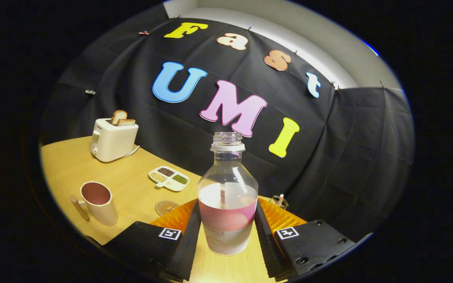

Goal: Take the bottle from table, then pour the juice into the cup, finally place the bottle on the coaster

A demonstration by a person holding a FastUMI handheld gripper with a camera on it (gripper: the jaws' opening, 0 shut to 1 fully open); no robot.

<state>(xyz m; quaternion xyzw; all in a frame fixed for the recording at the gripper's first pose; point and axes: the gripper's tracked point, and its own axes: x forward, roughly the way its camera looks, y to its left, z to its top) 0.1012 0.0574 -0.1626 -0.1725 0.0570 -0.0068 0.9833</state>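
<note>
I have the gripper [226, 230] clamped on the bottle [227, 196] at the lower centre of the frame, both black fingers [189, 239] pressed to its sides at the pink label, the bottle upright, uncapped and lifted above the table [132, 184]. The cup [98, 202] stands at lower left, with the round coaster [166, 207] just right of it. A divided dish [169, 178] and a toaster [113, 139] holding bread sit further toward the upper left.

- You saw the bottle [227, 196] was clear, glossy plastic.
- Your table [132, 184] looked like smooth, pale wood.
- Your gripper [226, 232] had matt black fingers [189, 239] pressing the bottle.
</note>
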